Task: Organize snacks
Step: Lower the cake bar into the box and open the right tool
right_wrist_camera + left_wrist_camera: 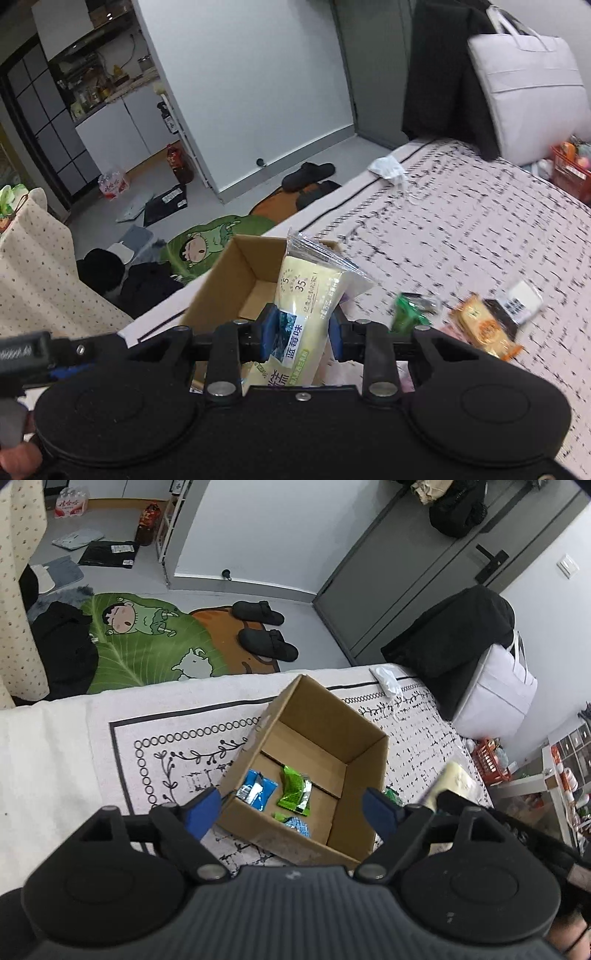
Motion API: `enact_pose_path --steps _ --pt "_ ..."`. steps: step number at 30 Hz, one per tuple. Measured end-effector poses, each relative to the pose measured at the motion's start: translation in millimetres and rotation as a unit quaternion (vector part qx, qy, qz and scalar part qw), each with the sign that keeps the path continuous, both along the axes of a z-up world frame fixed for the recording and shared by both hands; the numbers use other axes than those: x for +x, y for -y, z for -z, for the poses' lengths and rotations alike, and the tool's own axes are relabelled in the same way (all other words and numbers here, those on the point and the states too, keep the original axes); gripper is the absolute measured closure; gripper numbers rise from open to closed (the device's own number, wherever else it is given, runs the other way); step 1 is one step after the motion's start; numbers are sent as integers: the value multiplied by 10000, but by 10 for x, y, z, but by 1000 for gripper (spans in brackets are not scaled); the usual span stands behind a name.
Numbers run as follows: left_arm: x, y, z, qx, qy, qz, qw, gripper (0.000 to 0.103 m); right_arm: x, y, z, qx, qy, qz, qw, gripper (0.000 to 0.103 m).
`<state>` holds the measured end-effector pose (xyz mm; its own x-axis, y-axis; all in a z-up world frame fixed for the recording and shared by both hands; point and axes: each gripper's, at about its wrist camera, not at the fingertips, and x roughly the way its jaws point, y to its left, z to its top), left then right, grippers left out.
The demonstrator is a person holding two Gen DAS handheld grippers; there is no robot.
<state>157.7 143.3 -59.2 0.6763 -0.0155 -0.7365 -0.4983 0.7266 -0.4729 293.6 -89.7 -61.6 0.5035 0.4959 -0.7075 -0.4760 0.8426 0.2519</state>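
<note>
The left gripper [291, 808] hangs over the near edge of the cardboard box [364, 738]; its blue-padded jaws stand spread wide, one either side of the box, with nothing between them. The box sits open-topped on a patterned bedspread [155, 746]. On its floor lie a blue snack packet [258, 788], a green snack packet [295, 788] beside it, and a smaller blue-checked packet [297, 825] near the front wall.

The right gripper [301, 332] pinches a pale yellow bread packet [308, 288] low on its body, pads pressing both sides. The packet stands roughly upright, its crimped top in front of the box's right rim. In the left wrist view its blurred upper part shows just right of the box.

On the bedspread, right of the box, lie a green packet [406, 310], an orange biscuit packet [484, 328] and a dark packet with a white label [517, 302], all motion-blurred.

Beyond the bed edge, a cartoon floor mat [147, 638] carries a pair of black slippers [264, 631].
</note>
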Motion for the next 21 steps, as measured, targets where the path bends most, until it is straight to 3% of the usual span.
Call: enact_pose_path --steps 12,14,16,20,21 --pt "-273 -211 -192 51 188 -151 9997 13 52 -666 13 -658 295 -428 9965 71" --pt "-295 -210 -213 103 182 -142 9997 13 62 -703 45 -791 154 -453 9957 66" --pt "-308 -210 -229 147 182 -113 9997 13 9 -683 39 -864 180 -385 9954 47" --pt "-318 -200 -239 166 205 -101 9996 12 -118 -595 -63 -973 328 -359 9941 42" --pt "-319 -189 -245 182 215 -99 9996 10 -142 -555 -97 -984 334 -340 9940 36"
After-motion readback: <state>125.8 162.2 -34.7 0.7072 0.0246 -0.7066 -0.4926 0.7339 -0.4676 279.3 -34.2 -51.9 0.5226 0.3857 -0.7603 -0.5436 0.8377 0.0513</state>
